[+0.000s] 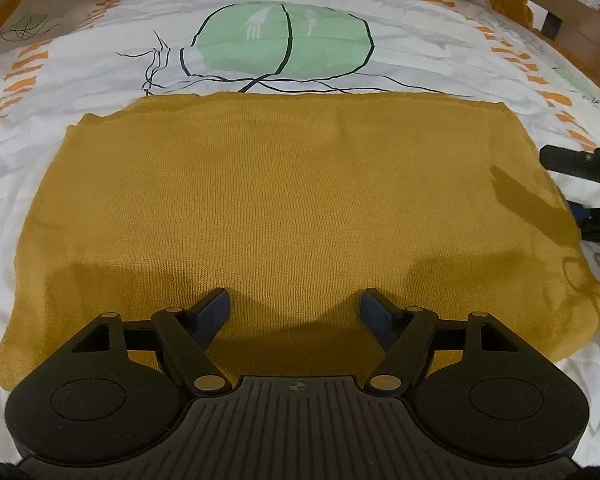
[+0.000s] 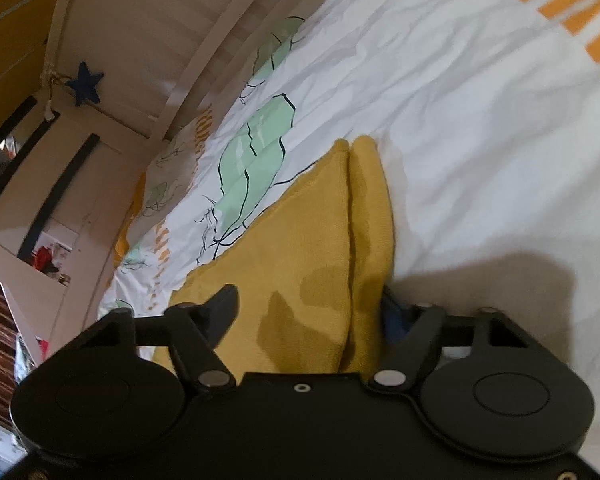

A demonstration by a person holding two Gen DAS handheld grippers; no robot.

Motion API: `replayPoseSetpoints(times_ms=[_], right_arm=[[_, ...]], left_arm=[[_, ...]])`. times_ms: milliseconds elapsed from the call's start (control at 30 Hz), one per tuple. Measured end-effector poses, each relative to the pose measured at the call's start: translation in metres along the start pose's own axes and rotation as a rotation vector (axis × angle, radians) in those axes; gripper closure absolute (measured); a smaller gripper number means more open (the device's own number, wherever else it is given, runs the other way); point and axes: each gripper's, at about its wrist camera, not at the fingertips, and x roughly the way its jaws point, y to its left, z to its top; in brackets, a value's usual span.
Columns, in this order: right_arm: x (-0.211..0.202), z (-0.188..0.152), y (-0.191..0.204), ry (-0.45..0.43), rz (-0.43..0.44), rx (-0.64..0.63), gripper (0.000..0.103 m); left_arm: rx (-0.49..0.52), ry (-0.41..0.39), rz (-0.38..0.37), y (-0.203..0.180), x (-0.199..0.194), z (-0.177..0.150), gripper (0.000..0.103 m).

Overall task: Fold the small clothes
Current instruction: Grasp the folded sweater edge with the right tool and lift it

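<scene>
A mustard-yellow knitted garment [image 1: 284, 208] lies spread on the bed [image 1: 100, 64], over a white cover printed with green shapes and orange marks. In the left wrist view it reads as a neat, roughly rectangular panel with straight far and side edges and no sleeves showing, so I judge that at least one fold is already made. The right wrist view supports that: at the garment's right edge [image 2: 364, 216] two layers of knit lie one on the other with a seam-like line between them. What seems to be left is one or more further folds to bring it down to a small packet, and perhaps setting it aside; no other clothes waiting for folding can be made out on the bed. The left hand-held gripper [image 1: 296, 312] hangs above the near edge of the garment with its jaws spread fairly wide and nothing between them; its fingers look clear of the knit, though I cannot be sure of that. The right hand-held gripper [image 2: 312, 308] is at the right edge, jaws apart and astride the doubled layers, with one finger [image 2: 224, 312] over the top and the other tucked low beside the fold; the pads do not appear to press the cloth yet, so the grasp for the next fold looks not yet made.
</scene>
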Motion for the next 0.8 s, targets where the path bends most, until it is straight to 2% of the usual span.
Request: replayPoseSetpoints(times_ms=[167, 233, 333, 367, 467, 567, 800], right_arm=[[0.001, -0.004, 0.003, 0.01, 0.006, -0.034, 0.03], [0.002, -0.008, 0.005, 0.011, 0.005, -0.048, 0.034], [0.004, -0.011, 0.004, 0.018, -0.011, -0.048, 0.058], [0.007, -0.012, 0.002, 0.025, -0.021, -0.038, 0.074], [0.007, -0.015, 0.0, 0.011, -0.035, -0.013, 0.076], [0.005, -0.017, 0.015, 0.003, -0.1, -0.058, 0.076], [0.003, -0.014, 0.052, 0.017, -0.24, -0.129, 0.077]], left_arm=[[-0.009, -0.016, -0.028, 0.005, 0.0, -0.001, 0.031], [-0.006, -0.023, -0.037, 0.006, 0.0, -0.002, 0.031], [0.015, -0.034, -0.044, 0.006, 0.0, -0.002, 0.031], [0.02, -0.036, -0.049, 0.007, 0.0, -0.002, 0.031], [0.011, -0.036, -0.091, 0.014, -0.005, 0.002, 0.033], [-0.004, -0.052, -0.125, 0.028, -0.015, 0.007, 0.033], [0.022, -0.16, -0.047, 0.067, -0.045, 0.019, 0.033]])
